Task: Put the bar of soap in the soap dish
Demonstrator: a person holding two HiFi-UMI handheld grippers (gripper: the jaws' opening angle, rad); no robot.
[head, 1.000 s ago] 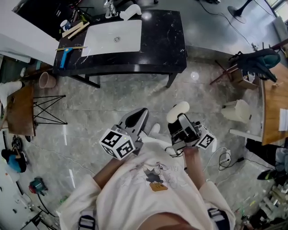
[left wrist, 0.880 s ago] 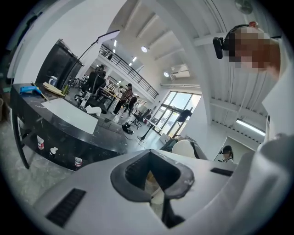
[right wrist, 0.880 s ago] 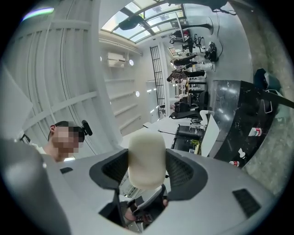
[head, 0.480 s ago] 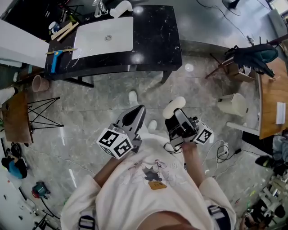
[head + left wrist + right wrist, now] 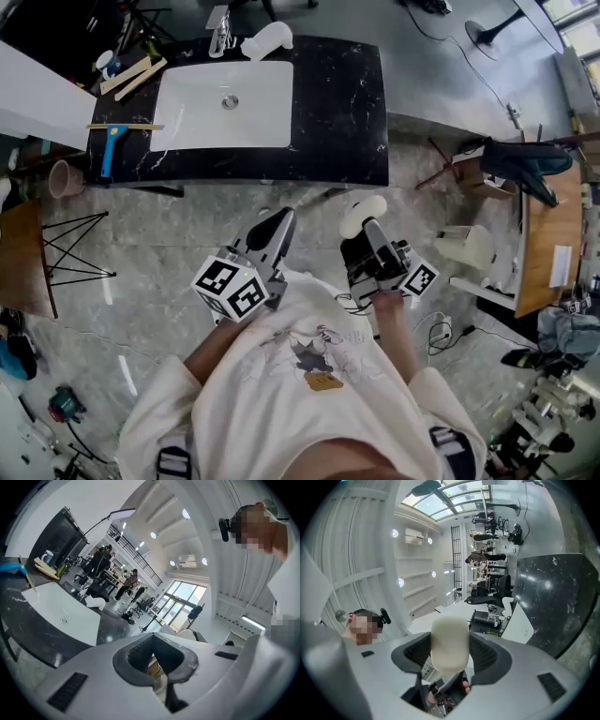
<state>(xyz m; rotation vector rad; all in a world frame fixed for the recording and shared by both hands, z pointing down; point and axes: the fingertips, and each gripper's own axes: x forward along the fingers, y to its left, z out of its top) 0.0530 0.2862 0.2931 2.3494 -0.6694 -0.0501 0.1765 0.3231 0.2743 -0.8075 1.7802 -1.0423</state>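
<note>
The black marble counter (image 5: pixel 337 112) fills the upper part of the head view, and set into its left half is a white rectangular sink (image 5: pixel 192 127) with a round metal drain (image 5: pixel 230 101) in its floor. On the counter behind the sink, beside the chrome tap (image 5: pixel 219 37), sits the white curved soap dish (image 5: pixel 267 40); from here I cannot tell what is in it. Left of the sink a blue-handled tool (image 5: pixel 108 150) and some pale wooden sticks (image 5: pixel 131 75) lie on the counter. The person in a cream printed shirt (image 5: pixel 300 375) stands on the grey stone floor (image 5: pixel 150 253), short of the counter, with both tongs held out in front. The right gripper (image 5: pixel 364 234) (image 5: pixel 450 651) pinches the cream oblong bar of soap (image 5: pixel 363 214) (image 5: pixel 450 639) between its ribbed pads, one pad pressed on each flank, and the bar's rounded end sticks out past the jaw tips. The soap is up in the air, well apart from the dish. The left gripper (image 5: pixel 278 218) (image 5: pixel 152 637), just beside the right one, has its jaws pressed together at the tips.
</note>
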